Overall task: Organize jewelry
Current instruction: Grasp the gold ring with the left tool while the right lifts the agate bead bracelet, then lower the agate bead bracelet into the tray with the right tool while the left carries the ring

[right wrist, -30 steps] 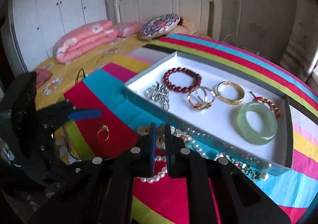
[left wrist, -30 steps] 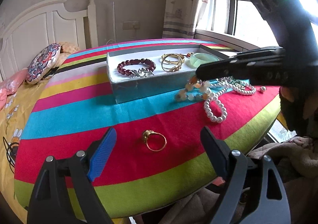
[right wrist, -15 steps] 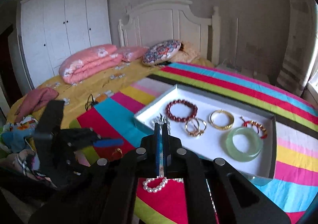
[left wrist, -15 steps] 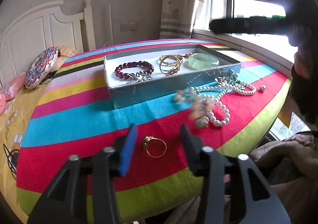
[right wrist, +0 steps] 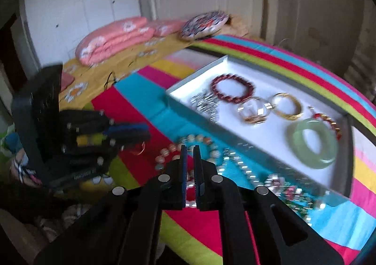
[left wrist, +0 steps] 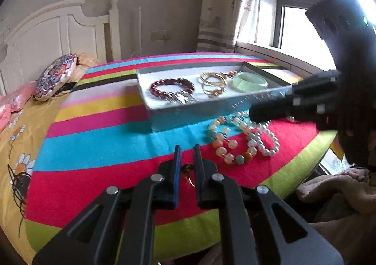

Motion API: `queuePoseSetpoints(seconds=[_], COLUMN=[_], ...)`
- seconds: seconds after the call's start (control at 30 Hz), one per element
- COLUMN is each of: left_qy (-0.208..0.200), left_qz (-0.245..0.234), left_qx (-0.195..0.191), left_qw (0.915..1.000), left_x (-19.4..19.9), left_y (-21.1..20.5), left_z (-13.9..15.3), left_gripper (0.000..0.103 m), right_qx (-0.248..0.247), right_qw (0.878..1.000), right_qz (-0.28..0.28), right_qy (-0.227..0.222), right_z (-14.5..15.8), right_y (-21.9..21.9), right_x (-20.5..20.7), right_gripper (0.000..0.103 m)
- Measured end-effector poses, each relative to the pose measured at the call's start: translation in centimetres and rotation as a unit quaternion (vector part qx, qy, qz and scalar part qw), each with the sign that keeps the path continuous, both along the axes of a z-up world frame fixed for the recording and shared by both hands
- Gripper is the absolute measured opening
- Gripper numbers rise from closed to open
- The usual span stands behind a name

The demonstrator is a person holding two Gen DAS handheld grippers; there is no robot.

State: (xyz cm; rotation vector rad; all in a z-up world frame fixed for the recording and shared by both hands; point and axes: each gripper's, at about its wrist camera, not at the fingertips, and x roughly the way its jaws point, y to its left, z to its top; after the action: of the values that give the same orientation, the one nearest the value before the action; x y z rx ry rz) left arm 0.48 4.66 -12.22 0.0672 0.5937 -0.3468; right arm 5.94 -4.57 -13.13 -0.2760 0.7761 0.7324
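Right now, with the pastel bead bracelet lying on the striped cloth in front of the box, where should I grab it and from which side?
Grip the pastel bead bracelet by its left arc from straight above, one finger inside the loop. It lies flat on the cloth, its right side runs against the pearl strand, and the box wall crowds its far side.

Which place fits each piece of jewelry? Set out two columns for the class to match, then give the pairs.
Things
1. jade bangle
2. gold ring
3. pearl string
4. red bead bracelet

Places
A. on the cloth, between the left gripper fingers
B. in the box, at the end nearest the window
C. on the cloth, in front of the box
D. in the box, at the end nearest the headboard

Pairs: 1-B, 2-A, 3-C, 4-D
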Motion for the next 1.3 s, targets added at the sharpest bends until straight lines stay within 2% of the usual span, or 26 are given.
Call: queuePoseSetpoints(seconds=[0.07,0.1,0.27,0.33,0.4,0.43,0.53,0.57,0.77,1.07,1.3], left_qy=[-0.004,-0.005,-0.009,-0.011,-0.013,-0.013,-0.015,-0.015,-0.017,-0.022,-0.043], left_qz=[0.006,0.009,0.019,0.021,0.024,0.024,0.026,0.027,0.028,0.024,0.014], left_qx=[-0.002,-0.002,-0.013,-0.016,-0.021,-0.023,-0.025,-0.026,-0.027,-0.024,-0.018], left_qw=[1.0,0.9999,0.9997,0.9996,0.9994,0.9994,0.9992,0.9992,0.9991,0.9992,0.9988], left_x=[-0.1,-0.2,-0.4,-0.5,-0.6,-0.6,-0.7,-0.7,-0.8,-1.0,-1.1], left_y=[0.6,0.8,1.7,2.0,2.3,2.3,2.6,2.7,2.7,2.4,1.7], left_z=[0.3,0.4,0.7,0.9,1.1,1.1,1.2,1.2,1.4,1.7,3.3], left_gripper=[0.009,0.009,0.009,0.009,0.009,0.009,0.009,0.009,0.009,0.009,0.009], right_qx=[-0.005,-0.005,-0.042,-0.056,-0.063,-0.067,-0.075,-0.059,-0.009,0.01,0.033], right_qw=[1.0,1.0,0.999,0.998,0.998,0.997,0.996,0.997,0.998,0.997,0.993], right_qz=[0.005,0.007,0.017,0.016,0.025,0.022,0.021,0.014,-0.008,-0.014,-0.026], right_qy=[0.002,0.002,0.013,0.012,-0.01,-0.012,-0.043,-0.046,-0.056,-0.08,-0.11], right_z=[-0.3,-0.4,-1.7,-2.4,-2.3,-2.3,-2.1,-1.7,0.6,2.7,5.6], right_y=[0.7,1.0,2.9,3.6,4.0,4.1,4.0,3.5,1.6,0.8,-0.5], right_x=[0.0,0.0,0.6,1.0,0.8,0.8,0.0,0.0,0.1,-0.1,-0.7], right_gripper=[0.05,0.055,0.056,0.054,0.024,0.015,0.013,0.009,0.009,0.01,0.01])
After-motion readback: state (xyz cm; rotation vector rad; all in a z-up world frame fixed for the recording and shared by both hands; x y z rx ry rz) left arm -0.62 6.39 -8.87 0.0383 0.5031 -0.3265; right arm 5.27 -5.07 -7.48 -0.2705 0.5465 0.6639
